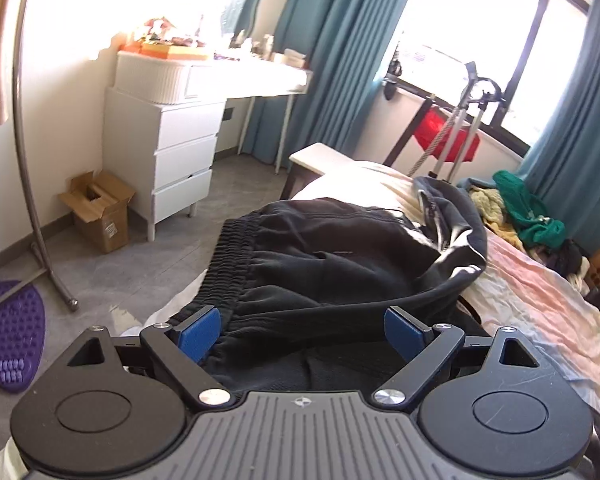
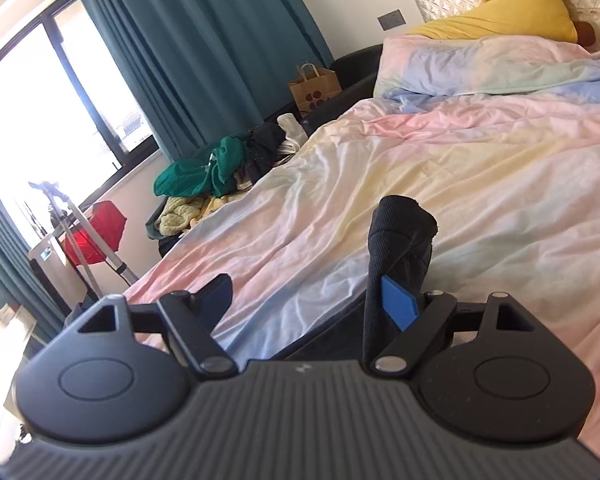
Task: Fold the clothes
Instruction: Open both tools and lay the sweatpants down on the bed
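A: How do the two grippers stand?

B: The left gripper (image 1: 302, 330) has its jaws spread wide, the blue pads (image 1: 198, 334) far apart. Black trousers (image 1: 320, 256) lie bunched on the bed (image 1: 540, 300) under and ahead of it, the elastic waistband toward the left; the cloth shows between the pads, but neither pad presses on it.

A: And the right?

B: The right gripper (image 2: 314, 300) is spread wide too. A strip of black cloth (image 2: 400, 236) stands up against its right finger, draped over the tip. Nothing pinches it.

A: What else is on the bed?

B: A pastel quilt (image 2: 380, 160), with a heap of clothes (image 2: 204, 176) at its far edge near the teal curtain (image 2: 188, 40), a green garment on top.
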Demonstrator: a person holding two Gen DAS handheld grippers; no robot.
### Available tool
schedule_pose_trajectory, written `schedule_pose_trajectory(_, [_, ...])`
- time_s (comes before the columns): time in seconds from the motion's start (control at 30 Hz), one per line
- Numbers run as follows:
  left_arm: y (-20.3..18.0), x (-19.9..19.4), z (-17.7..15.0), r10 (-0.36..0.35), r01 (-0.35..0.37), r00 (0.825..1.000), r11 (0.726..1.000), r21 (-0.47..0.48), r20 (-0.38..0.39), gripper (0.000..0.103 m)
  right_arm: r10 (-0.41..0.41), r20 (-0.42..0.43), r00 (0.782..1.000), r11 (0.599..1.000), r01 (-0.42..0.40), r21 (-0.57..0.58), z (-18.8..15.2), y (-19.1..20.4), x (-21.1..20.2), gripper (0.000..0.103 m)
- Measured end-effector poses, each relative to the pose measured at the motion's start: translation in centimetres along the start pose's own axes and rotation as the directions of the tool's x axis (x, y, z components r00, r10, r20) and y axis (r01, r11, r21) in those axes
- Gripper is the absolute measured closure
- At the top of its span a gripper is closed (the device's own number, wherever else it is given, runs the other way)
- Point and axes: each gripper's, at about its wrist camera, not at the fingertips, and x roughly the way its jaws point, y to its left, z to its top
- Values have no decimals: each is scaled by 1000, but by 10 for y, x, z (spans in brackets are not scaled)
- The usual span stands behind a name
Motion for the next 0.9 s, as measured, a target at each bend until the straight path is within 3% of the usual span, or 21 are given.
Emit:
schedule_pose_trajectory(0.1, [-33,4,-3,-45,45,999,998,51,2,12,-33,89,995,993,43,-110,-6,26,-16,21])
schedule_pose_trajectory(0.2, [-61,10,-11,-73,72,997,993,95,-3,12,-14,158,987,977,47,-210,-14,44,-27,21])
schedule_pose_trajectory(0.4, [-103,23,-29,-85,83,996,981,174,3,12,136,47,990,970,-123,-211,-27,66,-27,21])
schedule_pose_trajectory(0.6, [-150,23,-40,-149,145,989,948,283,-9,12,288,-9,958,920,-279,-275,-57,91,-38,21])
schedule_pose_trajectory(0.7, [-179,19,-43,-179,163,984,925,344,14,12,312,-34,949,895,-306,-324,-68,96,-40,21])
schedule_pose_trajectory(0.9, [-226,37,-54,-243,215,970,893,395,22,11,319,-73,945,889,-325,-322,-80,97,-39,21])
